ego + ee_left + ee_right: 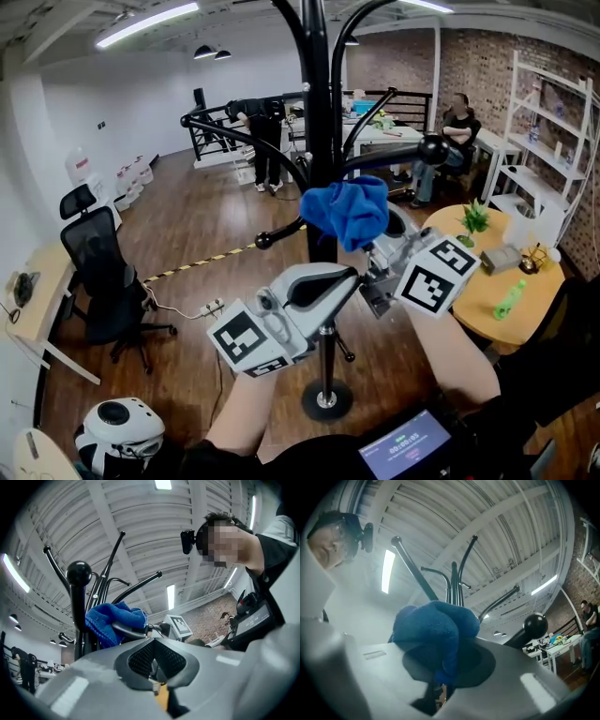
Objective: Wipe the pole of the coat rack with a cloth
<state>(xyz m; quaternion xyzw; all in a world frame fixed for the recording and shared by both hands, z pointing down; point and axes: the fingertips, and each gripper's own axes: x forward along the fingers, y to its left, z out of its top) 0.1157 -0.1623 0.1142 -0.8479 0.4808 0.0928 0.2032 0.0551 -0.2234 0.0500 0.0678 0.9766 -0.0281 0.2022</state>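
The right gripper (440, 674) had its jaws clamped on the blue cloth (349, 212), which lay bunched against the black pole (319, 122) of the coat rack, partway up. The left gripper (155, 665) sat lower, just beside the pole — its jaws closed on nothing.

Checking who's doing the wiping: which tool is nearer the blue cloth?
Right. The right tool is shut on the blue cloth at the pole; the left tool sits below it, jaws together.

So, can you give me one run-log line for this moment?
right gripper: shut on blue cloth | blue cloth: at coat rack pole | left gripper: shut, empty
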